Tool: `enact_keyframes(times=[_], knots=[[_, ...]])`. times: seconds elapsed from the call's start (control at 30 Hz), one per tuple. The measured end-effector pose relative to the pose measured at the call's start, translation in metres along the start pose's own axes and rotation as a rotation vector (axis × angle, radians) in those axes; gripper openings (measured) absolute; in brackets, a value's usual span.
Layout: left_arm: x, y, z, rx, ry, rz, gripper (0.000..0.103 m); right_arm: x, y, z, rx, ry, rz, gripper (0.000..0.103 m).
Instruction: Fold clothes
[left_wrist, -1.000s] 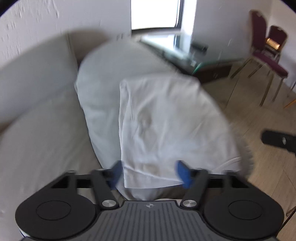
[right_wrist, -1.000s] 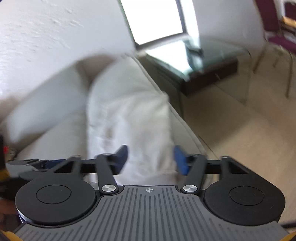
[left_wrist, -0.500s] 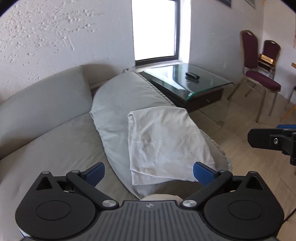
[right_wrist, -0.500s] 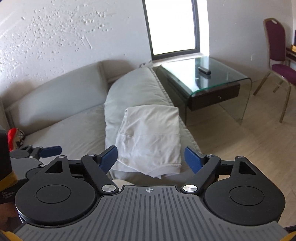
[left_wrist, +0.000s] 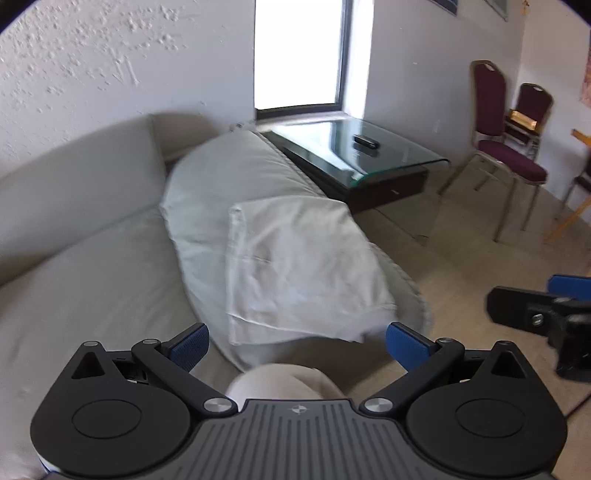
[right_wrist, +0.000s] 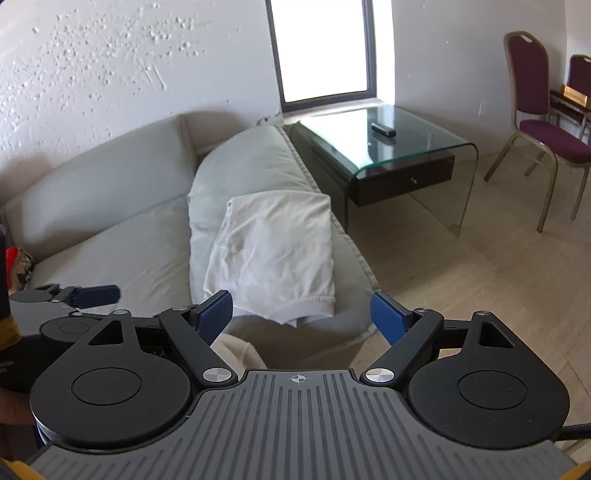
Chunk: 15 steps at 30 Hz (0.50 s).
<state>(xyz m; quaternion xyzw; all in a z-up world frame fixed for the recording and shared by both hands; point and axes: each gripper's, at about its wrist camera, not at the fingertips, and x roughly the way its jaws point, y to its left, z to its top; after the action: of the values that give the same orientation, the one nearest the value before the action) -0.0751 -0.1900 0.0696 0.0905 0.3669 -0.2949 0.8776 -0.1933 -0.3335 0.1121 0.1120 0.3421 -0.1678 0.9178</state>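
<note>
Both your grippers, left (left_wrist: 297, 345) and right (right_wrist: 301, 314), gape empty; ahead, a folded cloth (right_wrist: 273, 251) lies lengthwise away from you on the sofa arm (right_wrist: 255, 162), beside a glass table (right_wrist: 388, 144).

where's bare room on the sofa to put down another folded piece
The seat cushion left of the armrest is bare up to the back cushion. The armrest's far end, toward the window, is also free. Its near half is taken by the folded white garment. Both tongs are open and hold nothing.
</note>
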Motion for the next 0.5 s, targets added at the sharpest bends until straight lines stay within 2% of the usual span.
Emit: enact_keyframes(times=[0.2, 0.37, 0.5], knots=[[-0.0027, -0.0077, -0.0051, 0.021, -0.005, 0.023, 0.102, -0.0010, -0.0024, -0.0070, -0.002, 0.011, -0.013, 0.087], [-0.0038, -0.0029, -0.0046, -0.017, -0.002, -0.003, 0.102, 0.0004, -0.0028, -0.0095, -0.002, 0.018, -0.021, 0.088], [-0.0037, -0.0018, -0.0066, -0.003, -0.008, 0.014, 0.102, 0.0042, 0.0003, -0.0085, -0.013, 0.022, -0.028, 0.088]])
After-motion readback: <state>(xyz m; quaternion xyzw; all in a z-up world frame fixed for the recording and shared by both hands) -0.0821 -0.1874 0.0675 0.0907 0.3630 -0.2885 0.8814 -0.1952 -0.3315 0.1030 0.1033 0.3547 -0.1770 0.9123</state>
